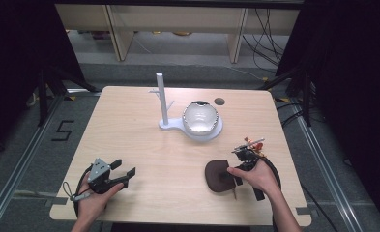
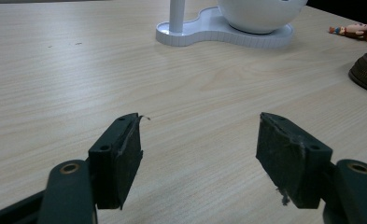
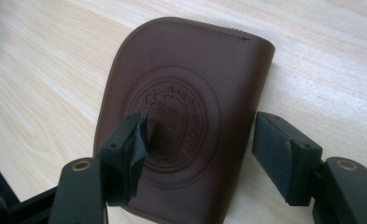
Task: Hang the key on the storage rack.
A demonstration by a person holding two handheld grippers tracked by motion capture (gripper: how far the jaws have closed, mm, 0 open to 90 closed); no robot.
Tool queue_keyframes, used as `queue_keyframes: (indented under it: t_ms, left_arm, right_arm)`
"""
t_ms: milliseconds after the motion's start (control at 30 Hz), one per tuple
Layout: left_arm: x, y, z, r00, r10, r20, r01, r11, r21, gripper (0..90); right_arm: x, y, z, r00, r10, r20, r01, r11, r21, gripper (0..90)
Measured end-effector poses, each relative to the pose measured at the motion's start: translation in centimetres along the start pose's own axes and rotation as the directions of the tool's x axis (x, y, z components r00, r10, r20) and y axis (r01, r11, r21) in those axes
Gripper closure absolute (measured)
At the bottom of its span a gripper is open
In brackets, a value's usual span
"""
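Brown leather is what I have under my right gripper (image 3: 200, 154): a small zip pouch (image 3: 186, 116) with a round embossed seal, lying flat on the wooden table (image 1: 144, 145) near its front right edge. My right jaws stand as wide as they go, one over the pouch and one past its edge, with the pads pressing on nothing, so I judge the pouch is lying free rather than held. My left gripper (image 2: 200, 154) rests at the front left, well apart from the pouch, jaws wide open over bare wood and holding nothing.

Farther back, near the middle of the table, a white stand (image 1: 187, 126) carries an upright post and a white bowl-like dish (image 1: 200, 117). A small cowboy figurine (image 2: 356, 30) lies on the table beyond the pouch, near my right hand. As I read it, the pouch is down on the table and whatever comes next with it, a fresh grip or work on the zip, is not yet begun.

The seal's lettering is too faint for me to read. My right hand covers part of the pouch in the high view, and the left gripper view cuts it off at the frame edge.
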State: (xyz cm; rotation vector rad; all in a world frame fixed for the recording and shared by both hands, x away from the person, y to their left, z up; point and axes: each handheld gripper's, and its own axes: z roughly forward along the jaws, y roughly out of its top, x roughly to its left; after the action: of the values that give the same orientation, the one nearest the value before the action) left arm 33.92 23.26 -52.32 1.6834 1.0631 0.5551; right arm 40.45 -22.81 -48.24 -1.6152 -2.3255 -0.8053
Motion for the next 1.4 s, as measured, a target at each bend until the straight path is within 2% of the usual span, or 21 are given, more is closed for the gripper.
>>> queue_keyframes:
  t_ms: [67,100,133,300,333,400,600,633,667,700,767,800,833,900,967,1000,1033,1067,1233,1267,1400]
  left_arm:
    - [0.0,0.0,0.0,1.0,-0.001,0.0,0.001,1.0,0.0,30.2]
    - [0.0,0.0,0.0,1.0,0.0,-0.003,0.0,1.0,0.003,30.2]
    - [0.0,0.0,0.0,1.0,-0.004,0.003,0.004,1.0,-0.002,30.2]
    - [-0.1,0.0,-0.1,0.9999,0.009,-0.006,-0.009,0.9999,0.014,30.2]
    - [-0.1,0.0,-0.1,0.9999,0.009,-0.005,-0.009,0.9999,0.012,30.2]
    - [0.0,0.0,0.0,1.0,0.007,0.003,-0.007,1.0,0.004,30.2]
    - [0.0,0.0,0.0,1.0,0.001,0.002,-0.001,1.0,0.005,30.2]
    - [0.0,0.0,0.0,1.0,0.003,0.001,-0.003,1.0,0.006,30.2]
    - [0.0,0.0,0.0,1.0,0.002,0.001,-0.002,1.0,0.006,30.2]
    - [0.0,0.0,-0.1,1.0,0.002,0.001,-0.002,1.0,0.005,30.2]
    - [-0.1,0.0,-0.1,1.0,0.0,-0.004,0.0,1.0,0.009,30.2]
    - [-0.1,0.0,-0.1,1.0,0.0,-0.004,0.0,1.0,0.009,30.2]
    - [0.0,0.0,-0.2,1.0,0.0,-0.006,0.0,0.9999,0.013,30.2]
    - [0.0,0.0,-0.2,1.0,0.001,-0.006,-0.001,0.9999,0.013,30.2]
    - [0.1,0.0,-0.2,1.0,0.0,-0.006,0.0,0.9999,0.013,30.2]
    - [0.1,0.0,-0.2,1.0,0.001,-0.006,-0.001,0.9999,0.014,30.2]
    - [0.1,0.0,-0.2,1.0,0.0,-0.006,0.0,0.9999,0.013,30.2]
    - [0.1,0.0,-0.2,1.0,-0.001,-0.008,0.001,0.9999,0.014,30.2]
    - [0.1,0.0,-0.3,1.0,-0.007,-0.006,0.007,0.9999,0.011,30.2]
    - [0.1,0.0,-0.3,1.0,-0.005,-0.009,0.005,0.9999,0.015,30.2]
    - [0.0,-0.1,-0.3,1.0,-0.005,-0.005,0.005,1.0,0.009,30.2]
  right_arm:
    - [-0.8,0.1,0.2,0.9977,-0.068,0.002,0.068,0.998,-0.011,37.1]
    - [-0.5,0.1,0.1,0.9994,-0.032,-0.014,0.032,0.999,-0.004,37.4]
    - [-0.8,0.1,0.1,0.9988,-0.049,-0.008,0.049,0.999,-0.006,37.7]
    - [-0.7,0.5,0.2,0.999,-0.006,-0.044,0.007,1.0,0.023,41.8]
    - [-0.9,0.6,0.2,0.9989,-0.04,-0.024,0.041,0.999,0.019,42.4]
    - [-0.7,0.7,0.2,0.9994,-0.02,-0.028,0.021,0.999,0.033,43.4]
    - [-0.7,0.3,-0.1,0.9993,-0.037,0.001,0.037,0.999,-0.007,51.8]
    - [-0.2,0.3,-0.3,1.0,-0.001,-0.002,0.001,1.0,0.005,53.2]
    - [-0.3,0.4,-0.3,0.999,-0.041,0.016,0.042,0.999,-0.012,55.2]
    - [-0.1,0.5,-0.5,0.9987,-0.046,0.019,0.047,0.999,-0.008,57.0]
    - [0.9,0.7,-0.8,0.9997,0.014,0.02,-0.015,1.0,0.027,58.8]
    - [0.9,0.7,-0.7,0.9981,-0.041,0.046,0.042,0.999,-0.006,59.8]
    - [0.8,0.8,-0.9,0.9934,-0.101,0.055,0.101,0.995,-0.009,61.0]
    - [1.7,0.8,-1.3,0.9957,-0.075,0.054,0.075,0.997,-0.002,64.3]
    - [1.9,0.8,-1.5,0.9929,-0.1,0.065,0.101,0.995,-0.013,64.7]
    - [2.6,0.6,-1.7,0.9952,-0.075,0.063,0.076,0.997,-0.01,64.8]
    - [2.3,0.7,-1.6,0.9822,-0.163,0.093,0.166,0.986,-0.03,64.9]
    - [2.4,0.7,-1.7,0.9773,-0.191,0.091,0.195,0.98,-0.035,65.1]
    - [3.3,0.4,-2.3,0.9707,-0.215,0.108,0.222,0.973,-0.057,66.7]
    - [3.6,0.3,-2.3,0.9659,-0.226,0.126,0.234,0.971,-0.052,66.9]
    - [3.8,0.3,-2.4,0.9633,-0.233,0.133,0.242,0.969,-0.053,67.0]
